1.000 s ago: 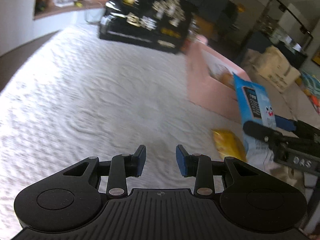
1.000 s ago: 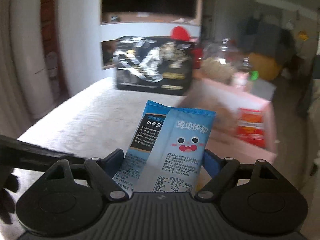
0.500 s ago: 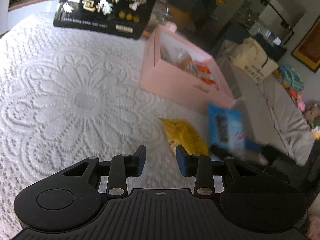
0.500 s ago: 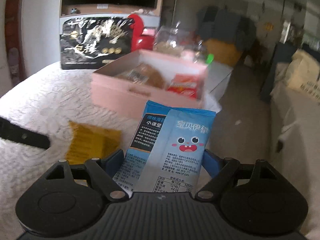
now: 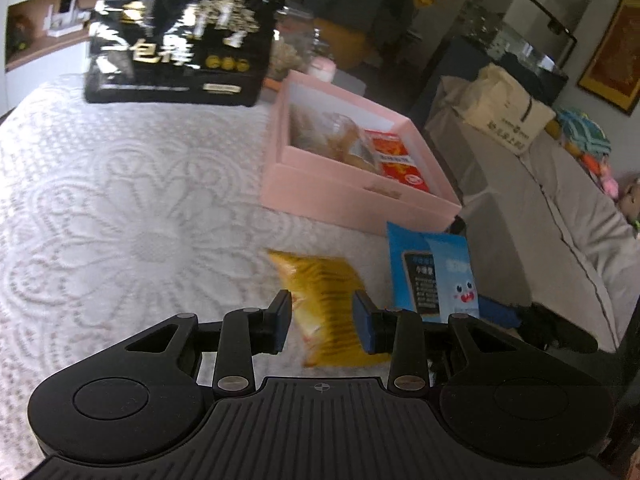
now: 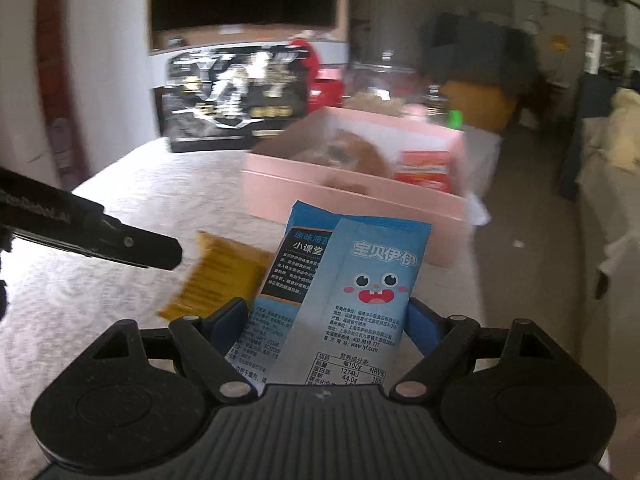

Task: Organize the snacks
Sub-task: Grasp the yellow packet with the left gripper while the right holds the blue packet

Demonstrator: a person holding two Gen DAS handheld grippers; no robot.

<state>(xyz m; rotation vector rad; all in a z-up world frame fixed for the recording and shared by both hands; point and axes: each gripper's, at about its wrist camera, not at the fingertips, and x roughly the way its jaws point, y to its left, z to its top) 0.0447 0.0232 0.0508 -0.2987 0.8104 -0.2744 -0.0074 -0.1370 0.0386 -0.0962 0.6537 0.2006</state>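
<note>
L gripper [image 5: 322,326]: jaws narrowly apart, empty, yellow packet [image 5: 328,300] just ahead on the cloth, long axis running away. R gripper [image 6: 322,320] clamped on blue packet [image 6: 344,300], upright; pink box [image 6: 352,196] lies beyond, so R is nearer.

White tabletop [image 5: 120,208] under an embossed floral cloth. Directly on it: pink box [image 5: 352,192] near the right edge, black gift box [image 5: 176,48] standing at the far end, yellow snack packet [image 5: 328,300] lying just before the pink box.
</note>
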